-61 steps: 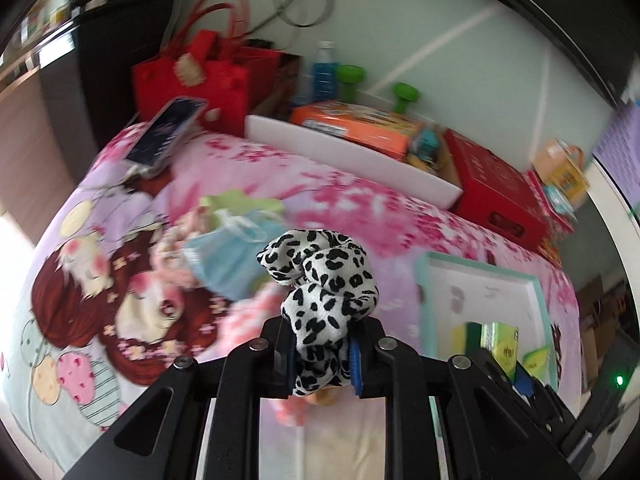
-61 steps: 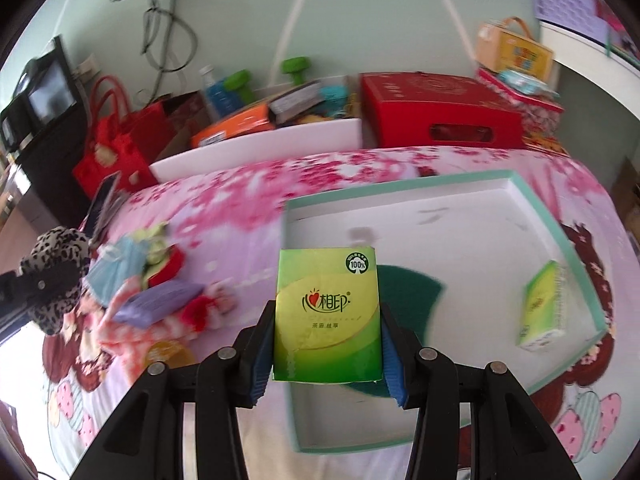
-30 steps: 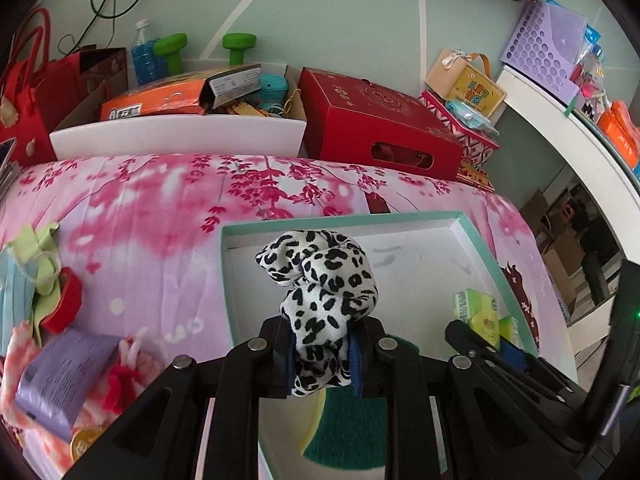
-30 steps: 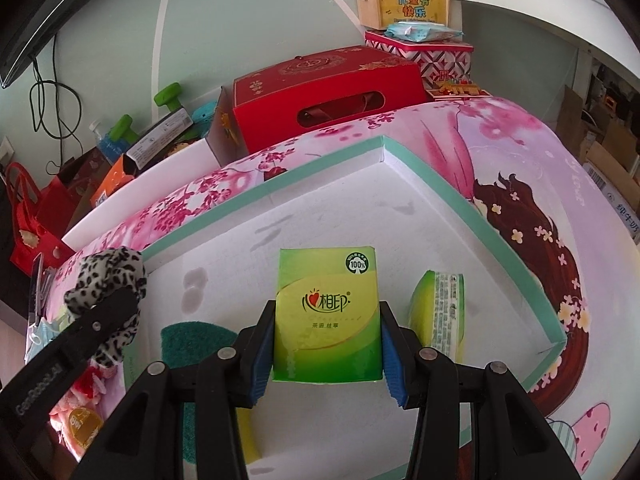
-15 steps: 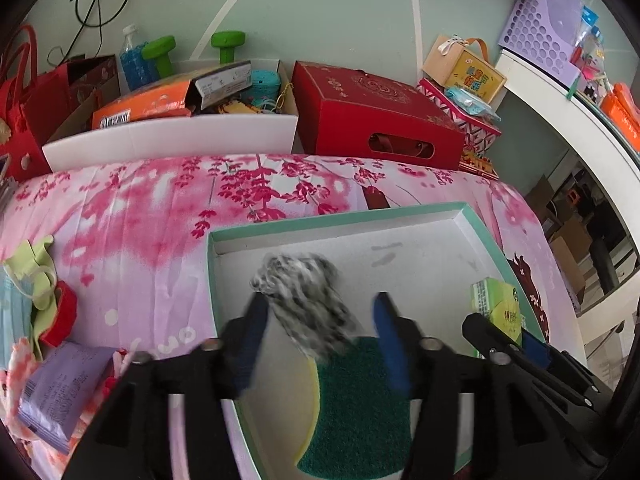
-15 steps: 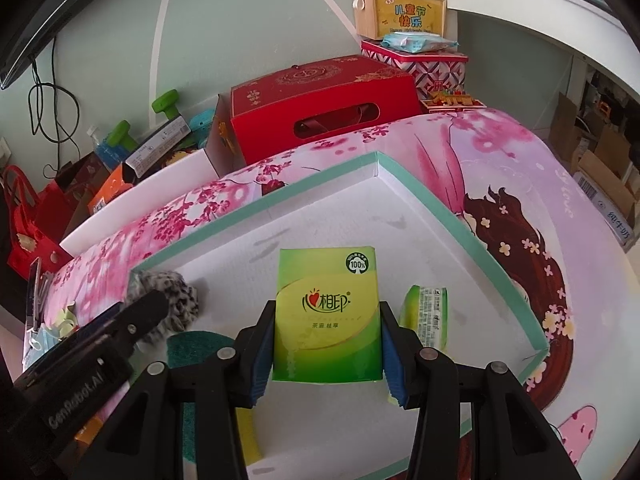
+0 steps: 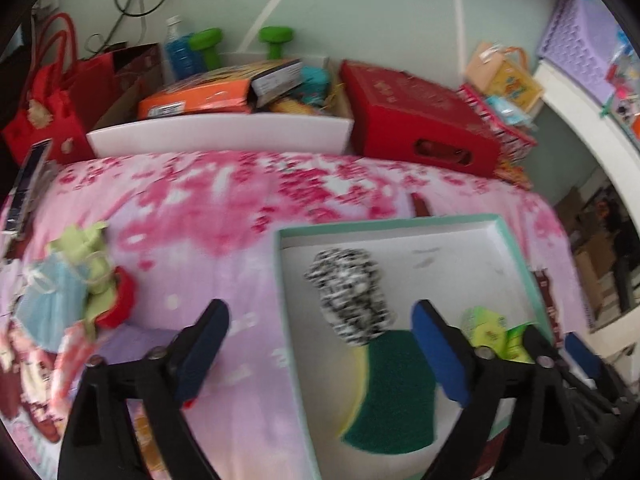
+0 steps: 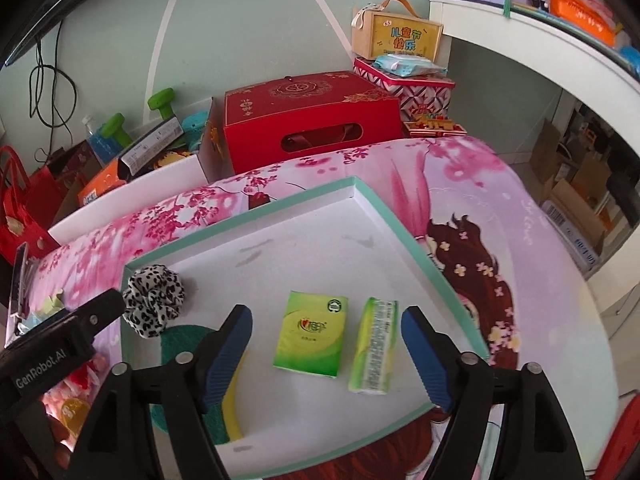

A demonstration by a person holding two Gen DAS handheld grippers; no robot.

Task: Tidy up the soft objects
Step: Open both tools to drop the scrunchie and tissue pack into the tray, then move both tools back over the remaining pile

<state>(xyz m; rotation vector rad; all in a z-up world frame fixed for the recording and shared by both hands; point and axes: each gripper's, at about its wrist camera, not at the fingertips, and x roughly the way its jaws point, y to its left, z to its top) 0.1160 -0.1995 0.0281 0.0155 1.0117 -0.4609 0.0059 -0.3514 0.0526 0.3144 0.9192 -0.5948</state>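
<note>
A white tray with a teal rim (image 8: 384, 216) (image 7: 400, 222) lies on the pink bedspread. Inside it are a leopard-print scrunchie (image 8: 154, 305) (image 7: 350, 295), a green-and-yellow sponge (image 7: 394, 394) (image 8: 180, 340) and two green tissue packs (image 8: 311, 335) (image 8: 374, 344). My left gripper (image 7: 320, 344) is open and empty, just in front of the scrunchie. My right gripper (image 8: 326, 346) is open and empty, its jaws standing on either side of the two tissue packs. A pile of soft items (image 7: 76, 292), with face masks and a purple pack, lies left of the tray.
A white bin (image 7: 224, 132) with an orange box, a red box (image 8: 312, 120) and a red bag (image 7: 44, 112) stand behind the bed. A phone (image 7: 30, 184) lies at the bed's far left. A white desk (image 8: 540, 52) stands at right.
My left gripper opened and let the scrunchie drop into the tray, then drew back left. My right gripper opened and left its tissue pack lying in the tray beside the other one.
</note>
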